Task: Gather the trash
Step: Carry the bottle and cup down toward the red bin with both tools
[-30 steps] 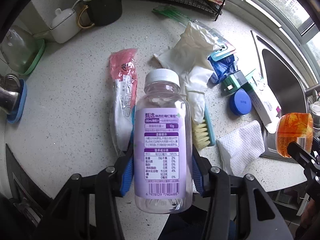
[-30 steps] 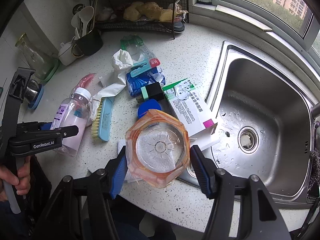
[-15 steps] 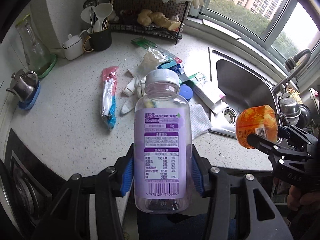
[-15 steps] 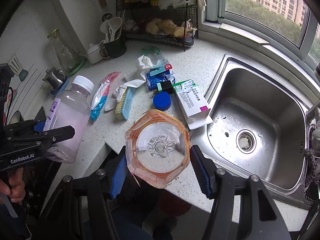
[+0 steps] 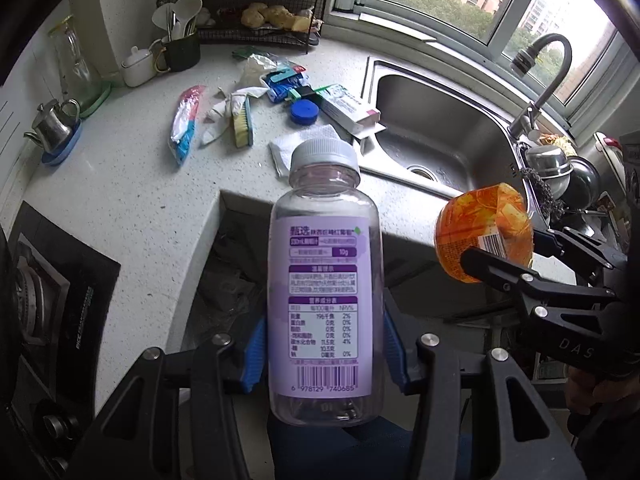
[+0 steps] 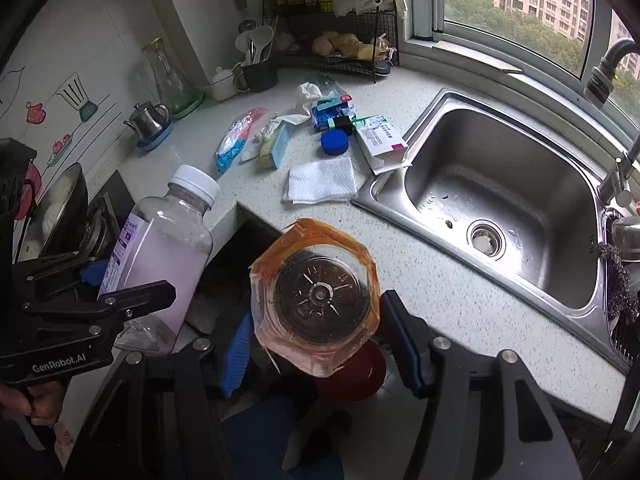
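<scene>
**Plastic bottle and orange cup held off the counter**

Purple-labelled bottle point(image 5: 324, 280) sits pinched between the left gripper's point(image 5: 324, 356) blue pads, past the counter point(image 5: 132, 208) edge. Beside it, the right gripper point(image 6: 316, 336) clamps the orange cup point(image 6: 314, 300). More litter, including a paper towel point(image 6: 322, 180), lies near the sink point(image 6: 500, 200).

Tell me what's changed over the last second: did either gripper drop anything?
No drops. Both grippers pulled back from the worktop and now hang past its edge. The left gripper stays clamped on the purple-label bottle, the right gripper on the orange cup. The litter by the sink, including the blue lid and paper towel, is unmoved.
</scene>
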The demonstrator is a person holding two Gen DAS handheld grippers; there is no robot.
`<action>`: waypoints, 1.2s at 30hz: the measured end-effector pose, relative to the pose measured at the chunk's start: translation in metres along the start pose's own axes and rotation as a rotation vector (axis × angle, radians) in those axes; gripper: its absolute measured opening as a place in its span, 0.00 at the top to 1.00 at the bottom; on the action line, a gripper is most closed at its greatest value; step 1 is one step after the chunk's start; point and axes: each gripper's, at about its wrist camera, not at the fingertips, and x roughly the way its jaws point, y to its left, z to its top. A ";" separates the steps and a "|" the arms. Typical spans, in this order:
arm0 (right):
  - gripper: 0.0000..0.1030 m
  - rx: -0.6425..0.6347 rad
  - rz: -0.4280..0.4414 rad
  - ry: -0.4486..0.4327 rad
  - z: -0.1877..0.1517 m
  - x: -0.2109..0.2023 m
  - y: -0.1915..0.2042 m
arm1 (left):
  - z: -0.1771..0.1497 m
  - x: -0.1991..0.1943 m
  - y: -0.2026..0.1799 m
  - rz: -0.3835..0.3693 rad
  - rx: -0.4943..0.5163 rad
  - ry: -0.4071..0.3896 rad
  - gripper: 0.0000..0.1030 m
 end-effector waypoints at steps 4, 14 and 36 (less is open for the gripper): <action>0.44 0.008 -0.028 0.031 -0.023 0.009 0.001 | -0.020 0.012 -0.012 -0.014 0.040 0.039 0.55; 0.43 0.071 -0.052 0.118 -0.083 0.064 -0.017 | -0.066 0.088 -0.015 -0.044 0.092 0.178 0.55; 0.43 0.181 -0.040 0.288 -0.212 0.327 -0.073 | -0.177 0.388 0.014 -0.090 0.122 0.429 0.55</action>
